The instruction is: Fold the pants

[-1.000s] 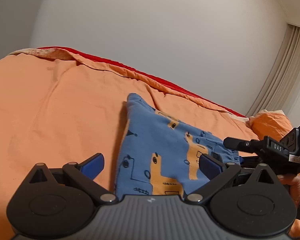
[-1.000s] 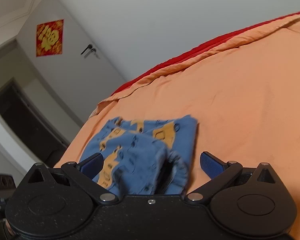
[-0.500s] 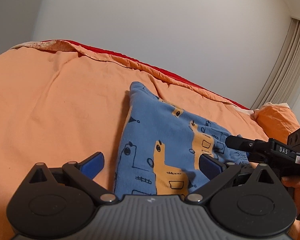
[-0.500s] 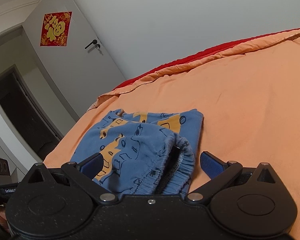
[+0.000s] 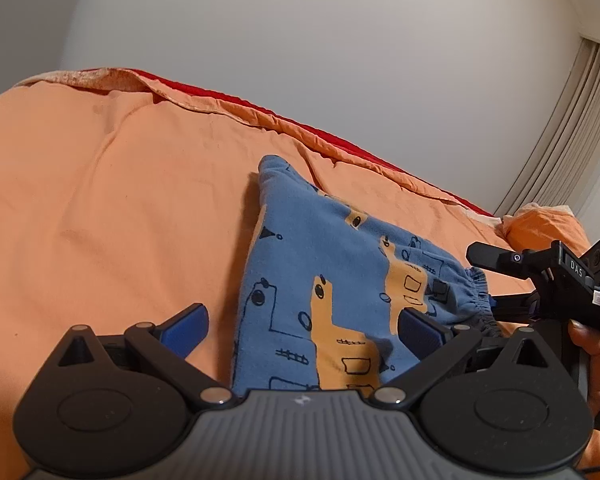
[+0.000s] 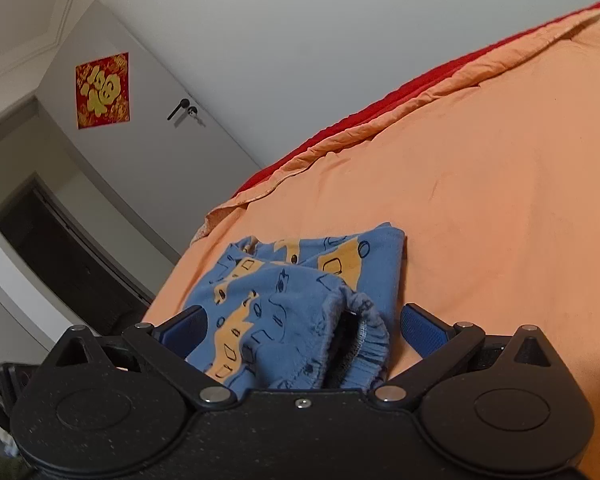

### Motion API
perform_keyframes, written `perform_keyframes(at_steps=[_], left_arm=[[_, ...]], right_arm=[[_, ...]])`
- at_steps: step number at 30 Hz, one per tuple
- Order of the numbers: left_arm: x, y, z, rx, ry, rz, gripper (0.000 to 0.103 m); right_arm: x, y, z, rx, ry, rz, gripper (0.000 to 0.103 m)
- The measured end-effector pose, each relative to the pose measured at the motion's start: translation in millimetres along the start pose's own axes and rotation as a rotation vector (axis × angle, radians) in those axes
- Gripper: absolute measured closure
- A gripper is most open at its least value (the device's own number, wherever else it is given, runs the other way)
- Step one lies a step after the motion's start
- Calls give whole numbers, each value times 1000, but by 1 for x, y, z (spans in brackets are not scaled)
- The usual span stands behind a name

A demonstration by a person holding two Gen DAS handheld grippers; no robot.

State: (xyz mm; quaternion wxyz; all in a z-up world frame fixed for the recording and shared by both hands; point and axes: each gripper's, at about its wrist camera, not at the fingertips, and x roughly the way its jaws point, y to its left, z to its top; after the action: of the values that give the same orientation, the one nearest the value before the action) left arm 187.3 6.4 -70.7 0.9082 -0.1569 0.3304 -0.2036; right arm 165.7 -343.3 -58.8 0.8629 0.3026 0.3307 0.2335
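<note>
Small blue pants (image 5: 328, 264) with orange vehicle prints lie folded on the orange bedspread (image 5: 100, 208). In the left wrist view my left gripper (image 5: 302, 326) is open, its blue pads straddling the near folded edge. My right gripper shows at the right of that view, by the elastic waistband (image 5: 476, 292). In the right wrist view the pants (image 6: 300, 280) lie bunched, waistband opening nearest, and my right gripper (image 6: 302, 326) is open with the waistband between its pads. Neither gripper pinches the cloth.
The bedspread's far hem shows a red sheet (image 5: 204, 92) under it, against a white wall. An orange pillow (image 5: 548, 228) and a curtain (image 5: 572, 128) are at the right. A white door (image 6: 132, 120) with a red paper sign stands open beyond the bed's left edge.
Both views have shifted slightly over the pants, and the right view has tilted. The pants lie as before. Both grippers stay open.
</note>
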Motion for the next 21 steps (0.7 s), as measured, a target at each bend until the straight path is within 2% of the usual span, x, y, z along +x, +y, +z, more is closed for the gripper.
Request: perform_keyframes(at_steps=[1,4,6,7,9,11,14,17,21], left_arm=[[-2,2,2,-25,3,-2,0],[-9,10,5,-133,-1,-7,3],[-12,15,7,-193,-2,4,14],[-13,17,7,-212,4,15,23],[-13,20,9,-230,17,41,36],[-12,20,11,-234,38,53,66],[-11,15,12,-214,55,47,80],[-15,2,15,-147,44,84,86],[-19,-23,24,-40,-7,129,87]], right_arm=[[0,-1,2,11,3,6,1],[2,1,4,22,15,-10,16],[1,1,3,24,14,-36,33],[0,0,2,22,15,-51,39],[-2,-2,2,11,19,-98,63],[-3,-4,1,11,22,-103,65],[-4,6,2,-55,27,-135,71],[-5,24,3,-161,20,-183,79],[-10,54,3,-341,8,-237,83]])
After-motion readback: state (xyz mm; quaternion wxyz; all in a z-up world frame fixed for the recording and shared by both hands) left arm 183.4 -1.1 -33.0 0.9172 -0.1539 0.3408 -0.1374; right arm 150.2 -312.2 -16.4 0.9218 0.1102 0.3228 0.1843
